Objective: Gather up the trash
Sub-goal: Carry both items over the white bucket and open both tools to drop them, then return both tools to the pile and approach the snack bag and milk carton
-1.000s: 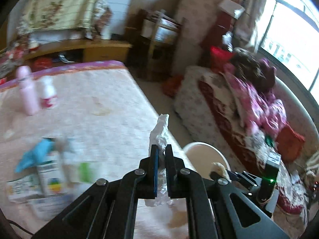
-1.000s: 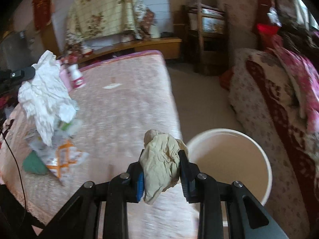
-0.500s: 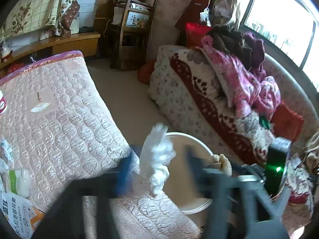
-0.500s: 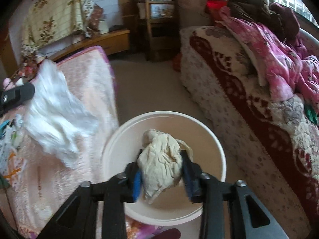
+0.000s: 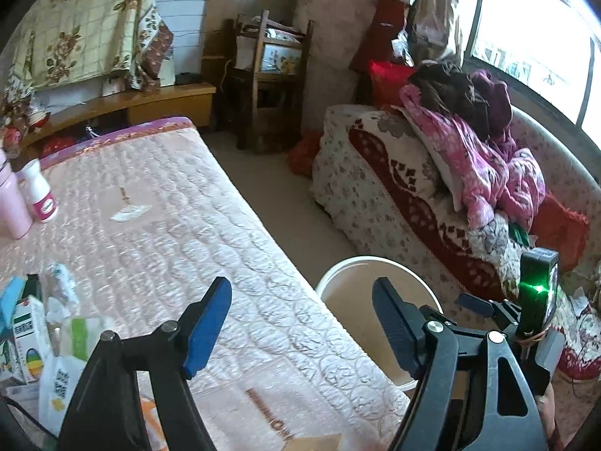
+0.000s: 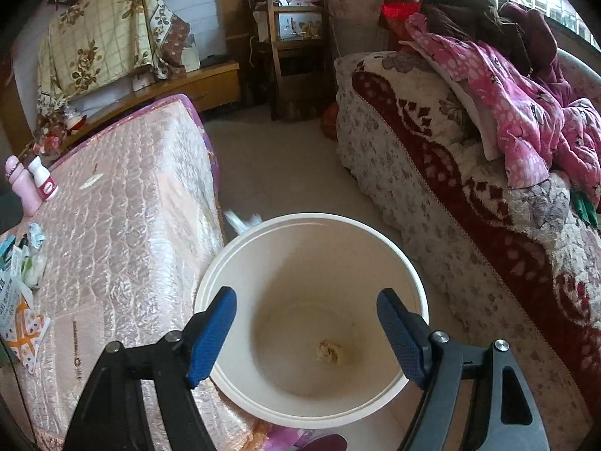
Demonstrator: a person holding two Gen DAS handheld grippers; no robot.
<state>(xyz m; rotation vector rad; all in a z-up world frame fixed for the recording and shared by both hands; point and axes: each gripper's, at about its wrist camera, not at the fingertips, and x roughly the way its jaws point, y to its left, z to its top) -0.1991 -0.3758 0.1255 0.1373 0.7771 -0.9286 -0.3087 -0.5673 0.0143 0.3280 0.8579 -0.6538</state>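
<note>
Now both grippers are empty: right gripper [image 6: 306, 332] jaws have just been opening and stand wide above the white bucket [image 6: 409, 282], a beige wad [image 6: 330, 351] on its bottom. Left gripper [image 5: 300, 323] is wide too, over the mattress [image 5: 169, 206] edge, bucket beside it. More trash [image 5: 49, 334] lies on the mattress at left.

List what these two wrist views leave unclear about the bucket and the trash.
- Left wrist view: the bucket interior is hidden by the left gripper, so its contents cannot be seen.
- Right wrist view: the white scrap behind the bucket rim is blurred; whether it lies in or out cannot be told.
- Right wrist view: the litter pile is cut off by the left edge.
</note>
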